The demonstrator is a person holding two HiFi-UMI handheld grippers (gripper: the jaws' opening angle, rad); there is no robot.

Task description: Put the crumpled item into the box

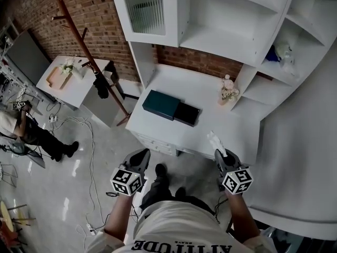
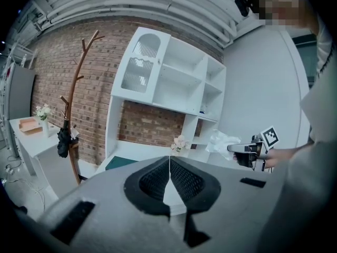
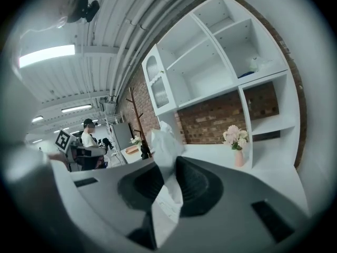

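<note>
- Paper first: the crumpled item is pinched in my right gripper, and its white tuft pokes out ahead of the jaws near the front edge of the desk.
- My left gripper has its jaws together on nothing.
- The box lies on the desk ahead and left of my right fingers, its long side slanting across.
- I judge the carry goes forward and leftward; I cannot tell whether the box is open.

2 grippers; 1 crumpled item; 1 box; 2 flower vases; 1 coat rack.
</note>
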